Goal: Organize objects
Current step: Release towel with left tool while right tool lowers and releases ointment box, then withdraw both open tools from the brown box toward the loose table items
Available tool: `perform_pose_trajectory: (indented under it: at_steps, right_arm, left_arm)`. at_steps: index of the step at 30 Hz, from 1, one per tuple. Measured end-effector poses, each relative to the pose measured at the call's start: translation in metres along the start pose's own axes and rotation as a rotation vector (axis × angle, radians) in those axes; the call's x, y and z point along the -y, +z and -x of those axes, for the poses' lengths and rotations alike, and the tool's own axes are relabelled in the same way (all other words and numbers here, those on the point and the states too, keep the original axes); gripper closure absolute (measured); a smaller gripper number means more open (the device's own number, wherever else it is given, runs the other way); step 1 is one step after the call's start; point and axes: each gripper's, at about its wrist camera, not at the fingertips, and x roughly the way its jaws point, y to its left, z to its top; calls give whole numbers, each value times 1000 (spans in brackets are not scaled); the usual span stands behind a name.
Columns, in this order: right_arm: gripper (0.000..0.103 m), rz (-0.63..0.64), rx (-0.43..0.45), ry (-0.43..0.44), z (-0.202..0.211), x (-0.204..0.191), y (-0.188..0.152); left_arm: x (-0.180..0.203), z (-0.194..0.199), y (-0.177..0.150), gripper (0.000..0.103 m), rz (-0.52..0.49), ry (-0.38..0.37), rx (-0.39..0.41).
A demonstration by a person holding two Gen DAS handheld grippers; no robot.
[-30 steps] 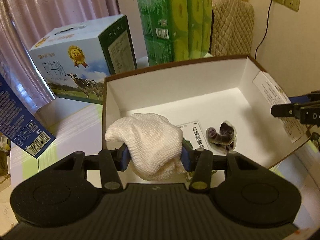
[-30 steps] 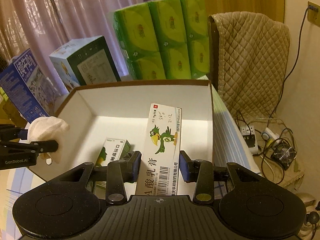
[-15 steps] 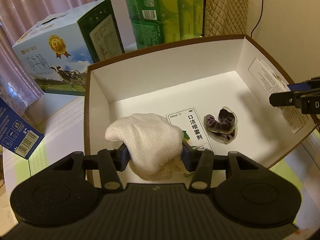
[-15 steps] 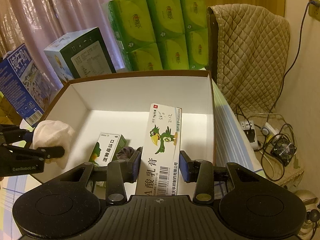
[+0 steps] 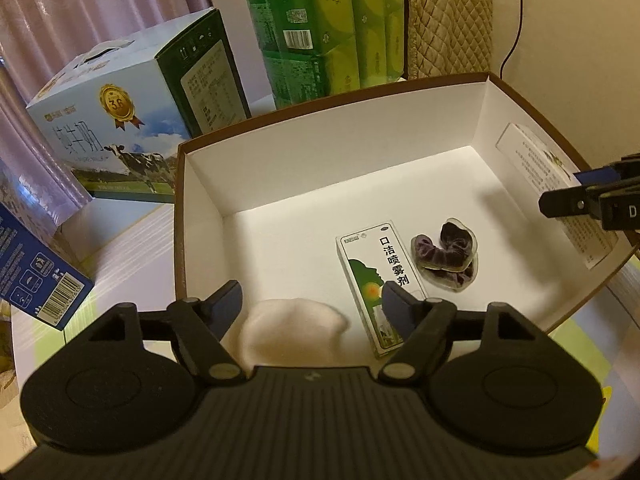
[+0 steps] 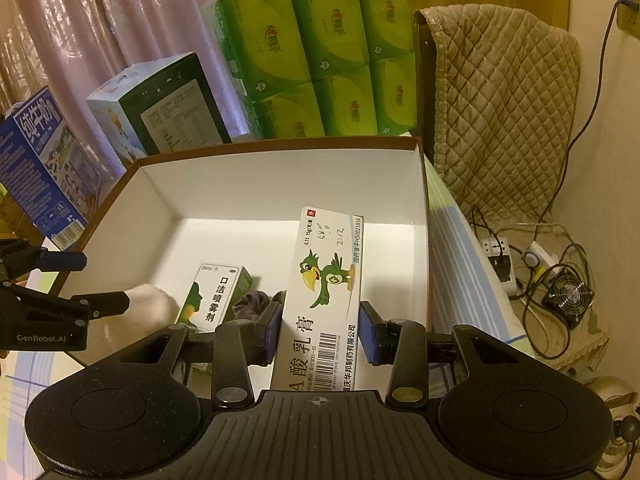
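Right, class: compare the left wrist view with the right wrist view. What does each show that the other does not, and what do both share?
Only the left wrist view shows the cow picture on the milk carton and the whole purple scrunchie.

Only the right wrist view shows the parrot print on the ointment box, gripped by the right gripper, plus the small fan on the floor.

Both show the white tray, the spray box, the white cloth below the open left gripper, and the green tissue packs.

Home setting, likely living room or bedroom. Pink-mauve curtains (image 6: 80, 20) along back. Quilted beige cover (image 6: 504, 112) draped over chair. Bulk green tissue packs (image 6: 320, 52) and milk cartons (image 5: 120, 120) stacked on counter. Wall socket (image 6: 628, 12), power strip (image 6: 500, 256), small fan (image 6: 568, 296) on floor.
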Motion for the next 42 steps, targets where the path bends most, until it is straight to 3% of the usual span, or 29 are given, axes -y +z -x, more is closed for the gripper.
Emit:
perform_pose_trajectory:
  at_steps: [19,21,24,42]
  right_arm:
    - [65,16,-28,-19,-12,-5,1]
    - [61,17,-32,-23,-12,-6,2]
    - [45,15,-21,-22,-9,-6,1]
    - [38,19,4,10,20,-13,-8]
  left_arm:
    - [-1,-2,-3,29,11,-3,-11]
    - [-1,-2,-3,27,12,-4,-10]
    - [-2,-1,-4,25,15,-6,-7]
    - [0,20,-6,20,67,-9,12]
